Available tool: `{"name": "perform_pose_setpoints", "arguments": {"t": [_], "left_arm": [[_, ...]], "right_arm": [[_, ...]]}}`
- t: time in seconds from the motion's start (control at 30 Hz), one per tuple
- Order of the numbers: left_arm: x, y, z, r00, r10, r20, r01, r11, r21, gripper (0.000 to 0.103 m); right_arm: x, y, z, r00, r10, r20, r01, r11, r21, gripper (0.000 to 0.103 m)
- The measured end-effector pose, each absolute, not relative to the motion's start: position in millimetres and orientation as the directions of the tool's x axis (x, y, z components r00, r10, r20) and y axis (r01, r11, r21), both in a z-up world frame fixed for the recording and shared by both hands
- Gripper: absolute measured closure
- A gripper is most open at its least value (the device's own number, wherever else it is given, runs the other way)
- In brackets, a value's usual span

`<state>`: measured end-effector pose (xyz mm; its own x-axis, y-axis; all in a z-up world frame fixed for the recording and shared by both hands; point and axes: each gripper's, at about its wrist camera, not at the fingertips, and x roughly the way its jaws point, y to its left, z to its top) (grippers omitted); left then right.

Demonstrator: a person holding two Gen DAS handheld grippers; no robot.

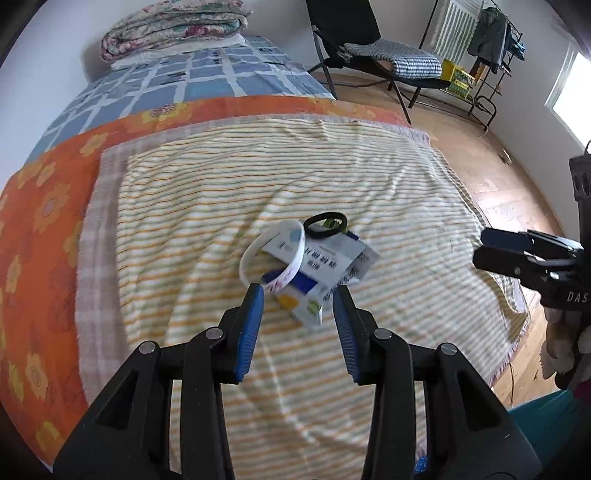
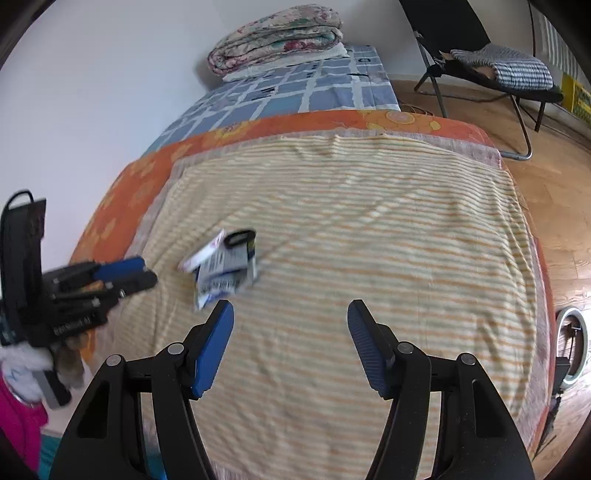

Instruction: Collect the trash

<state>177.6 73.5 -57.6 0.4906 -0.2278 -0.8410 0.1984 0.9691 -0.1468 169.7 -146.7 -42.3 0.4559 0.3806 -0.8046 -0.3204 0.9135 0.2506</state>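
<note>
A small pile of trash lies on the striped towel (image 1: 207,206) on the bed: a white and blue carton (image 1: 325,269), a white tape ring (image 1: 273,254) leaning on it, and a black ring (image 1: 325,224) behind. My left gripper (image 1: 298,295) is open, its fingertips just short of the carton on either side. In the right wrist view the same pile (image 2: 221,266) lies left of centre, blurred. My right gripper (image 2: 290,310) is open and empty over the towel (image 2: 369,229), to the right of the pile. It shows in the left view (image 1: 517,254) at the right edge.
The bed has an orange flowered sheet (image 1: 44,221), a blue checked sheet (image 1: 207,77) and a folded quilt (image 1: 173,29) at its head. A black folding chair (image 1: 373,55) and a clothes rack (image 1: 491,55) stand on the wooden floor to the right. A ring light (image 2: 570,343) stands by the bed.
</note>
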Motion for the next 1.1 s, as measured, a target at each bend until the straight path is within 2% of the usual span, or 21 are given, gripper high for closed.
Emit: {"name": "perform_pose_setpoints", "arguments": {"t": [0.23,0.3,0.33,0.53,0.67,0.87,1.1], "left_arm": [[205.7,62.5,-73.8,0.468,-0.209,-0.859,0.202,0.971,-0.126,0.064],[210.9,61.2,-77.6,0.464,-0.203,-0.862,0.202,0.972,-0.119,0.068],[213.4,60.7,-79.8,0.459,-0.200,-0.865,0.202,0.972,-0.118,0.073],[221.4,59.2,-87.2,0.450,-0.200,-0.870,0.202,0.972,-0.119,0.075],[225.2,57.8,-91.2,0.446,-0.188,-0.875,0.203,0.973,-0.105,0.086],[229.7,62.2,-96.1,0.445,-0.181,-0.877,0.185,0.977,-0.108,0.095],[231.3,68.9,-99.5,0.448,-0.175,-0.877,0.168,0.980,-0.109,0.097]], "right_arm": [[207.6,-138.3,-53.9,0.420,0.439,-0.794,-0.292,0.894,0.340,0.040],[215.9,-134.3,-57.0,0.411,0.450,-0.793,-0.287,0.889,0.355,0.040],[220.6,-131.7,-58.3,0.410,0.454,-0.791,-0.286,0.888,0.361,0.040],[238.8,-112.9,-68.9,0.379,0.474,-0.794,-0.284,0.877,0.388,0.040],[247.0,-103.7,-77.6,0.358,0.491,-0.794,-0.282,0.868,0.409,0.040],[258.0,-92.5,-93.3,0.317,0.523,-0.791,-0.264,0.850,0.456,0.051],[265.1,-82.1,-107.4,0.283,0.545,-0.789,-0.252,0.836,0.487,0.063]]}}
